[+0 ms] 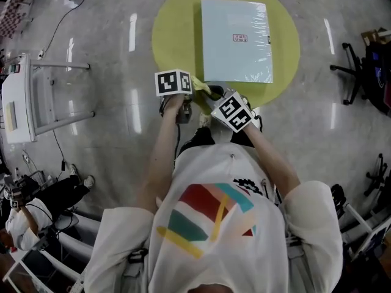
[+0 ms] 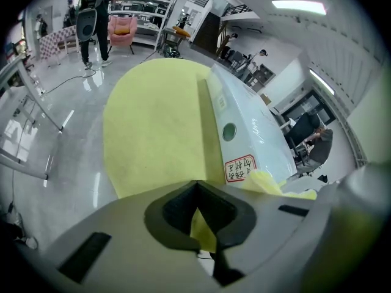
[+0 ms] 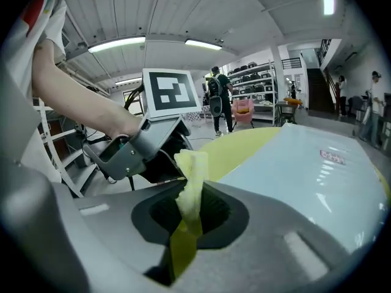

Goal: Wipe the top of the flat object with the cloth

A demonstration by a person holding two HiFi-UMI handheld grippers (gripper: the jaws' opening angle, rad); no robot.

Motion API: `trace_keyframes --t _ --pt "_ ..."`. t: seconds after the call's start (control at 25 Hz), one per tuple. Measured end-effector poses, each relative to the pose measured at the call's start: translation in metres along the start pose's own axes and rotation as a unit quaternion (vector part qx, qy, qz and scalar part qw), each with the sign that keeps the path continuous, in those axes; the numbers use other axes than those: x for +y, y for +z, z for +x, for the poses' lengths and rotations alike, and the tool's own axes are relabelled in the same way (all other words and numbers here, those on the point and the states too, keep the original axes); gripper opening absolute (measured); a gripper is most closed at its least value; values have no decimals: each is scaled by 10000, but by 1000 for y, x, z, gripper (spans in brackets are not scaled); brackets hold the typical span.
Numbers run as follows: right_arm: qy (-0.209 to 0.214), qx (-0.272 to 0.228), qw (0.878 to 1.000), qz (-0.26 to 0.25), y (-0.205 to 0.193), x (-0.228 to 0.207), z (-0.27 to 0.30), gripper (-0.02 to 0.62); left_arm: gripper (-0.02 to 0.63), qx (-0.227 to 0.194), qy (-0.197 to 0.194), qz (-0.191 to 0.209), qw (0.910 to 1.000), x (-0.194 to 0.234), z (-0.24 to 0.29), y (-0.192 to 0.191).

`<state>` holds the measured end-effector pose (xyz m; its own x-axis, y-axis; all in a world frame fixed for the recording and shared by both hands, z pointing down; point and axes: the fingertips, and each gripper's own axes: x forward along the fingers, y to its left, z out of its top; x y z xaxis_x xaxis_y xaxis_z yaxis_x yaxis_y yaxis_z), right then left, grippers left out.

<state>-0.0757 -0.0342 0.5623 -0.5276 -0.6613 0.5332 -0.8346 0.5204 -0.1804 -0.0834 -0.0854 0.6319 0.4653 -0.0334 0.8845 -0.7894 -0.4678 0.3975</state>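
A pale blue flat binder (image 1: 237,40) with a small red label lies on a round yellow table (image 1: 177,29). A yellow cloth (image 1: 201,86) hangs just off the binder's near left corner, stretched between both grippers. My left gripper (image 1: 189,89) is shut on one end of the cloth (image 2: 203,229), with the binder (image 2: 250,133) ahead and to its right. My right gripper (image 1: 214,97) is shut on the other end, a bunched strip of cloth (image 3: 189,182) rising out of its jaws. The right gripper view shows the left gripper (image 3: 143,146) close by and the binder (image 3: 305,163) to the right.
A white frame table (image 1: 27,96) stands on the glossy floor at the left. Black chair bases (image 1: 354,72) are at the right edge. Cables (image 1: 58,23) trail across the floor at the upper left. In the distance are shelves and a person (image 3: 215,96).
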Motion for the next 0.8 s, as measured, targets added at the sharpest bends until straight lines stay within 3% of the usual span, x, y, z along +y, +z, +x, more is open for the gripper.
trace_keyframes --t 0.4,0.8 --pt "-291 18 9996 54 -19 -15 -24 28 14 1 70 -47 10000 3 -3 0" --pt "-1100 49 9933 360 -57 -65 -89 28 14 10 30 -199 9998 5 -3 0"
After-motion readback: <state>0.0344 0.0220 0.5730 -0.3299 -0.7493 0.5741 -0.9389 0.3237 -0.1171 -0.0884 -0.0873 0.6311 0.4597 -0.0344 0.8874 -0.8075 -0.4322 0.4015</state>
